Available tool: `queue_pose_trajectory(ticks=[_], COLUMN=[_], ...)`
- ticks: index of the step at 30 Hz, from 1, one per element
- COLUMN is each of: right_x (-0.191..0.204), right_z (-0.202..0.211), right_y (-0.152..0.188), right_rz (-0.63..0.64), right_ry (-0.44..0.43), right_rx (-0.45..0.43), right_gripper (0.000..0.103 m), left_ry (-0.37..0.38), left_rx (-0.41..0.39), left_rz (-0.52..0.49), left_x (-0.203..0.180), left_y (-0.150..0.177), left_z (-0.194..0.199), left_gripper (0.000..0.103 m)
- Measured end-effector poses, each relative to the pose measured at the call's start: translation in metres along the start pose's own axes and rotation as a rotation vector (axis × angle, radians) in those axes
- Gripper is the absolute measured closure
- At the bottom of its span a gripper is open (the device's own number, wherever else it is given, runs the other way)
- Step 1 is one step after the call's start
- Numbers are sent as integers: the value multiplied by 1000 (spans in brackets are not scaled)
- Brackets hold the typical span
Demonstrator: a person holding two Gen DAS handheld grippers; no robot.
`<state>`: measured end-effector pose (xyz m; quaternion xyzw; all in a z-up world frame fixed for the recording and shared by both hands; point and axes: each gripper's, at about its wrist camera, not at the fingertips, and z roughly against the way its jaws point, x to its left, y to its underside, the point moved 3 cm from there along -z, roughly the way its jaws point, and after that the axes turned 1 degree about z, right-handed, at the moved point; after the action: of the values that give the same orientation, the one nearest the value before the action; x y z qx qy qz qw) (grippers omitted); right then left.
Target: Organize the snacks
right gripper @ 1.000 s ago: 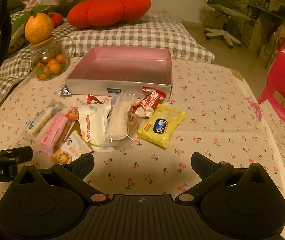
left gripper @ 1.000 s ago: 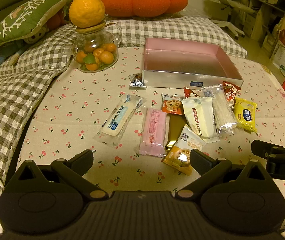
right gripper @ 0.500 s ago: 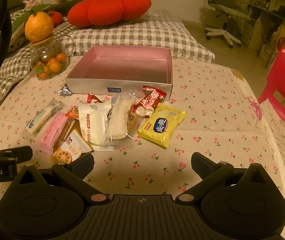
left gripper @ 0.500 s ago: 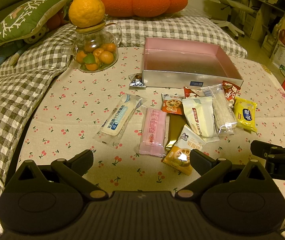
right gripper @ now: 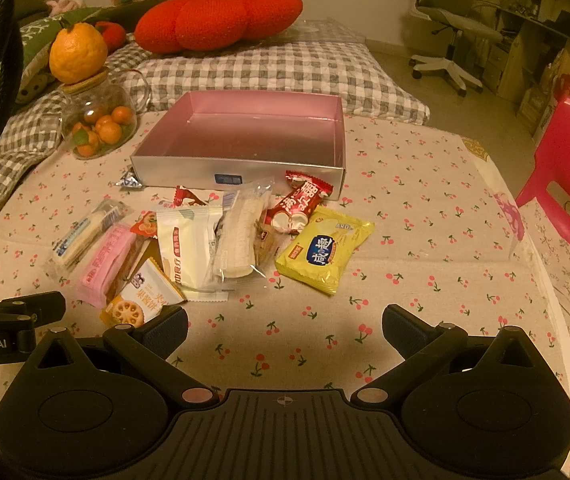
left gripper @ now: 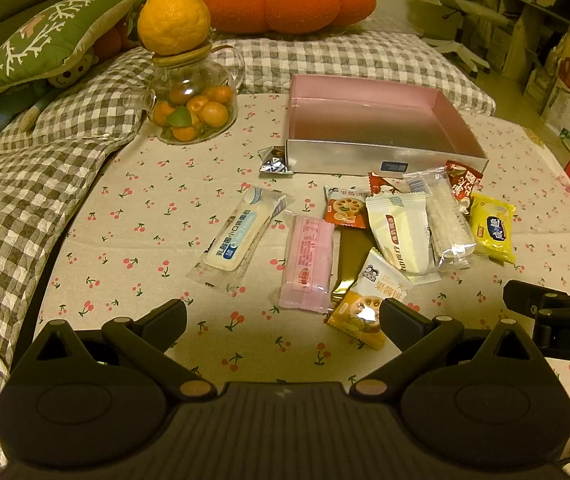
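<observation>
1. Left wrist view: my left gripper (left gripper: 283, 320) has its fingers wide apart, empty, above the worktop (left gripper: 145, 240).
2. My right gripper (right gripper: 285, 322) likewise.
3. Snacks (right gripper: 189, 240) lie just before the pink box (right gripper: 245, 128).

Dim yellowish indoor light, sharp centre, fisheye-bent edges, glare on wrappers.

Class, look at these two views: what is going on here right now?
A person holds a pair of tongs in each hand above a cherry-print tablecloth. Both the left tongs and the right tongs are open and hold nothing. Wrapped snacks, among them a pink packet and a yellow packet, lie loose in front of an empty pink box. Nothing has been put in the box yet.
</observation>
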<state>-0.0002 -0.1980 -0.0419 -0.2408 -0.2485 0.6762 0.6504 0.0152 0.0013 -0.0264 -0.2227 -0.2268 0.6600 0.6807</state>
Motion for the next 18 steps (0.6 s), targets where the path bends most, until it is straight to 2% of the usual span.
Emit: queue_pose_trajectory(ticks=[18], right_x=[-4], right_z=[0], right_y=[-3], right_rz=[-23], right_ry=[-4], right_rx=[9], right_gripper=[0], left_ry=[5], left_rx=[8], left_rz=[4], left_x=[1], left_y=[-3], left_z=[-1], left_gripper=[0])
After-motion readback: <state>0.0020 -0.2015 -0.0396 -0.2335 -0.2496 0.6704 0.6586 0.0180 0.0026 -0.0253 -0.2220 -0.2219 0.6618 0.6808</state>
